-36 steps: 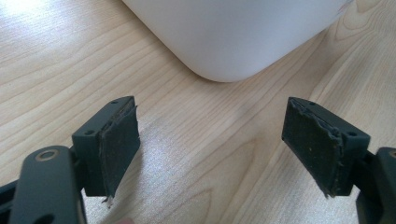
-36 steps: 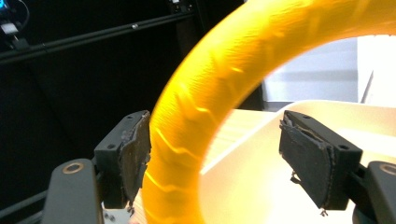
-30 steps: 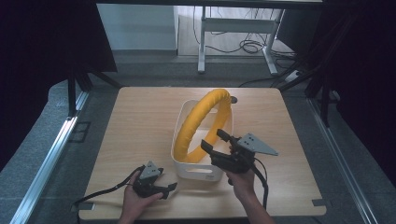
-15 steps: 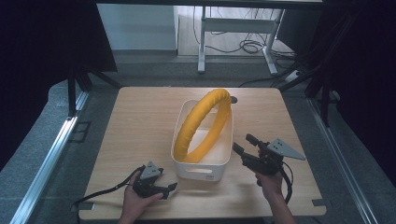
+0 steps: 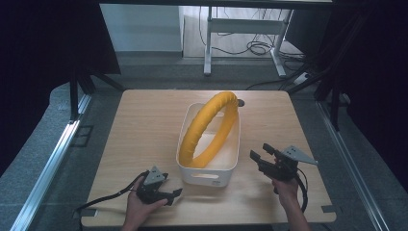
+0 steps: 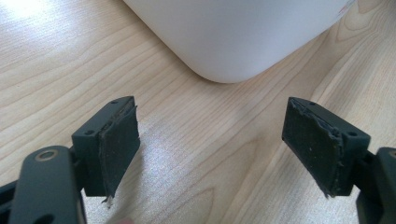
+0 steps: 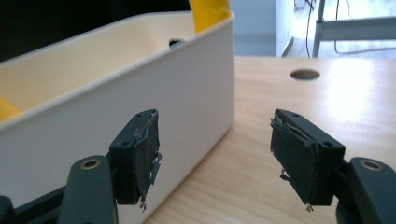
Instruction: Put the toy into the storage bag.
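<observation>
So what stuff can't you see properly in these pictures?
- The bottom of the yellow ring, high view: hidden behind the wall of the white bin.
- The bin's inside, left gripper view: cut off by the top edge.
- The left gripper and its jaws, high view: too small to tell apart.

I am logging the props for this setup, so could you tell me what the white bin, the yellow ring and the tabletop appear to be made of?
White bin: probably moulded plastic, with smooth matte walls, rounded corners and a cut-out handle slot.
Yellow ring: apparently soft foam or a fabric-covered tube; its surface is dull with no glare. I cannot tell which.
Tabletop: pale wood or wood-look laminate, with visible grain and a slight sheen.
</observation>
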The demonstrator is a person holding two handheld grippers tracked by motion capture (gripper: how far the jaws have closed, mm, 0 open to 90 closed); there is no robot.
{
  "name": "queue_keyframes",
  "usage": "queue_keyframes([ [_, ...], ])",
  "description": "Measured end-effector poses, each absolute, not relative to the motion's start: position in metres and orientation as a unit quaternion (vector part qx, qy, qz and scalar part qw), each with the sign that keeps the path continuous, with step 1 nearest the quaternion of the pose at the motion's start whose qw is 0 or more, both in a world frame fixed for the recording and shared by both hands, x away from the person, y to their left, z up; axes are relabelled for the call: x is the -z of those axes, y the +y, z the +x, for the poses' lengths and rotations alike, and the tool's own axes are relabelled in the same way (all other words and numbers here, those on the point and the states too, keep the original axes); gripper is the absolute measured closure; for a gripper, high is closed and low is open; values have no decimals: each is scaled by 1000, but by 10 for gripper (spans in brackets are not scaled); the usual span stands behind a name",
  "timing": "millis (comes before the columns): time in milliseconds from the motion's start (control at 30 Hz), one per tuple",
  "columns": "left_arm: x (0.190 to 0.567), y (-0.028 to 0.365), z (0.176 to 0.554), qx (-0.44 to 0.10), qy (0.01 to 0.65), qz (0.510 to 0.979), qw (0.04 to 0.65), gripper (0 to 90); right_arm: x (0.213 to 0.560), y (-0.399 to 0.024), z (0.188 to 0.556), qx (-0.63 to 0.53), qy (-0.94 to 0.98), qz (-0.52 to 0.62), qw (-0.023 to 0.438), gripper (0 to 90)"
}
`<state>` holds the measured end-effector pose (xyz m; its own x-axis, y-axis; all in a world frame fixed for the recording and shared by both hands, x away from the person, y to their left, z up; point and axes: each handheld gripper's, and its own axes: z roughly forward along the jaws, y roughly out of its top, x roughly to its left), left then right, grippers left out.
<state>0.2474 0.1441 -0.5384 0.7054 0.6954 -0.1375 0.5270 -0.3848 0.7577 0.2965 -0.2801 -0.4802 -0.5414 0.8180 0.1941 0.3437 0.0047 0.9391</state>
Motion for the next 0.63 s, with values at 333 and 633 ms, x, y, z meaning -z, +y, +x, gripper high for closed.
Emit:
queue_keyframes([
  [333,540,143,248,-100,370,826,413,191,486,-283,298,-554,676,437,211,331],
  [633,541,143,249,-99,370,827,411,191,496,-278,299,-524,700,434,218,326],
])
